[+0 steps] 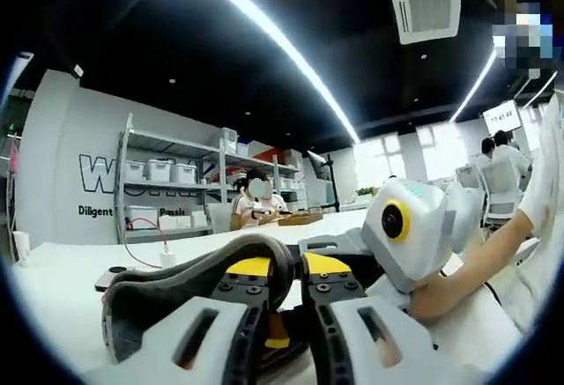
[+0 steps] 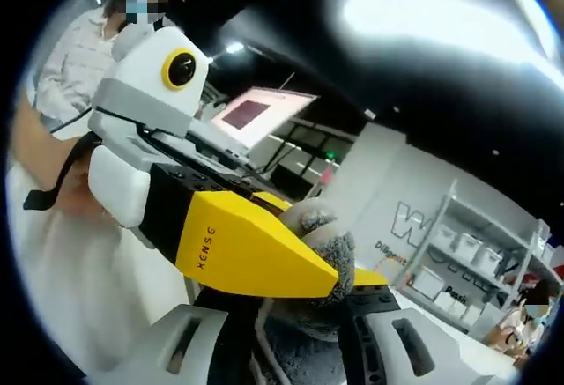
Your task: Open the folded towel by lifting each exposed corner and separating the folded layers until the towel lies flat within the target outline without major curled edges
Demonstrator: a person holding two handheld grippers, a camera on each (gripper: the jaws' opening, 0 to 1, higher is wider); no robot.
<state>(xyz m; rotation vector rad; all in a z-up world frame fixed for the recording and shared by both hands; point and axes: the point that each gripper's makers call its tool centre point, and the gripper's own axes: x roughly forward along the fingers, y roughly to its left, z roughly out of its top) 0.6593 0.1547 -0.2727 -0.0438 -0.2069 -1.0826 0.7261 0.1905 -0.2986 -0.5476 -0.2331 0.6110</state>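
Left gripper view, left to right: wall lettering, a big "W" plus "Diligent" below, rest cut off by the shelf rack (image 1: 167, 193). Rack holds white bins (image 1: 159, 170), contents not visible. Grey towel (image 1: 189, 284) is bunched on the white table (image 1: 62, 275), a fold arcing up from lower left to the left tool (image 1: 280, 272), whose jaws are pinched together on that fold. Right tool (image 1: 330, 246) sits just beside it at the same bunch.

Right gripper view: left tool's (image 2: 339, 277) yellow jaw reads "KENSE", pointing right into the towel (image 2: 328, 246). Towel long axis: cannot tell, it's crumpled. Right tool (image 2: 304, 336) jaws straddle the towel bunch, look closed on it. Far-right rack bins (image 2: 465, 246), label unreadable.
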